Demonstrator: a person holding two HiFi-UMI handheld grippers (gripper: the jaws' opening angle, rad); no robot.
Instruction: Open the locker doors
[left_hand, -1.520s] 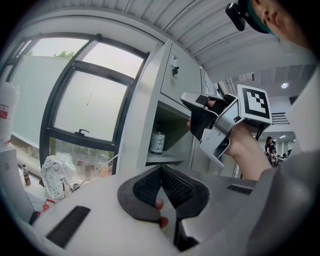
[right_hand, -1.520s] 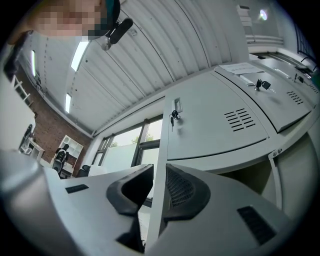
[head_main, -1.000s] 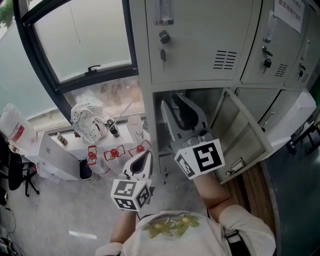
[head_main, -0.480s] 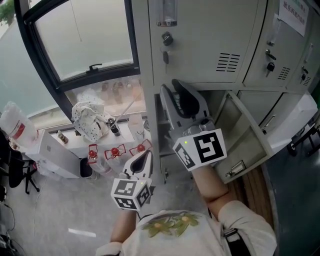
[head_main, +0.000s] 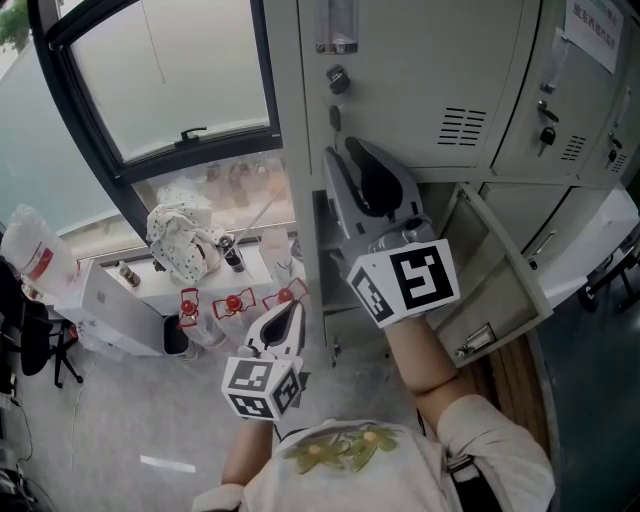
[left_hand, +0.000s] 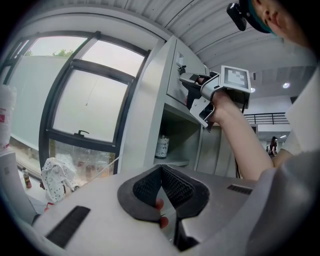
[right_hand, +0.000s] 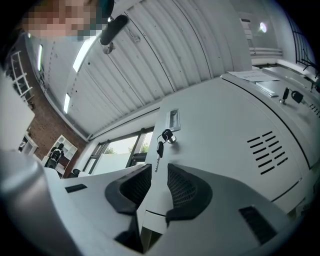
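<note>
Right tongs (right_hand: 158, 170) are raised and tilted upward at the closed upper locker door (head_main: 400, 80). Their tips are near its lower left corner, just under the key (right_hand: 159, 149) hanging from the lock (right_hand: 172, 136). The jaws stand apart, released, with nothing clamped between them. Only the door's left edge shows through the gap.

Lower locker door (head_main: 495, 270) is already swung out to the right, leaving that compartment open. A small canister (left_hand: 161, 147) stands inside it.

Left tongs (left_hand: 161, 167) are held low and roughly level in front of me, clenched tip to tip and empty.

On the floor below the window (head_main: 170, 80) are red-capped bottles (head_main: 232, 303) and a white spotted bag (head_main: 180, 245), both well apart from my tongs.
</note>
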